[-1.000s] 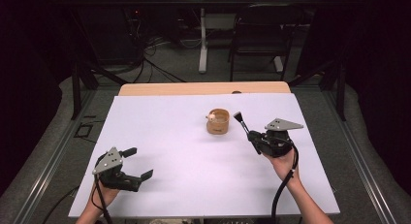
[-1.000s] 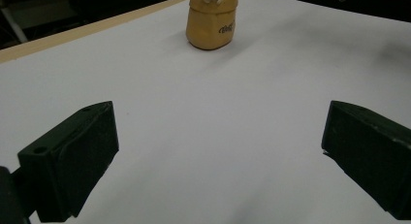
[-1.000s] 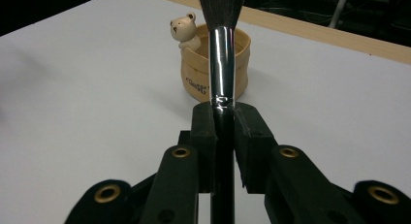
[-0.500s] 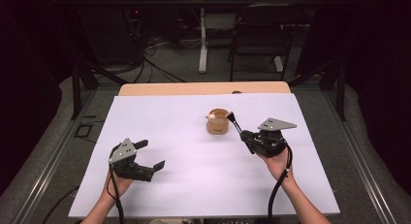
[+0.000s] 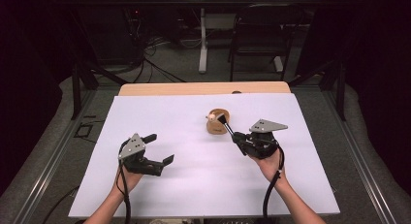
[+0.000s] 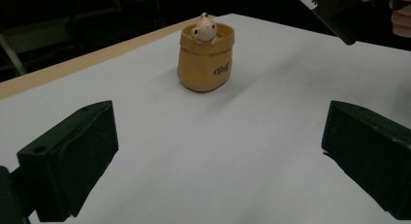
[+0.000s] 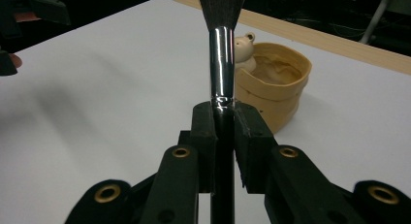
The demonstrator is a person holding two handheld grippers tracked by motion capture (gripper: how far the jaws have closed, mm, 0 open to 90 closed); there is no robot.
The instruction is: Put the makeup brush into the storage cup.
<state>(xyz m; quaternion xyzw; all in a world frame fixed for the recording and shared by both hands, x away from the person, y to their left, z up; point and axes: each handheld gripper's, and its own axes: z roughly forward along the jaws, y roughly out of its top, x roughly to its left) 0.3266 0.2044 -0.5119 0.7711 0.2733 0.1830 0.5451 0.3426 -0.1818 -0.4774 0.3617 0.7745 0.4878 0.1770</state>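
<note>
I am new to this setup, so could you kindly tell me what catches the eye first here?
The small tan pot with a cream bear figure on its rim stands alone mid-table on the white sheet. The right gripper clamps a black-handled brush with a silver ferrule beside it, while the left gripper gapes open nearer the person.

High view overhead; gripper views low, sharing pot [image 6: 205, 59].

L gripper [image 5: 158, 151] jaws spread wide, nothing betw them, forearm in from bottom. R gripper [image 5: 231, 135] jaws clamped tight, pointing up-left.
</note>
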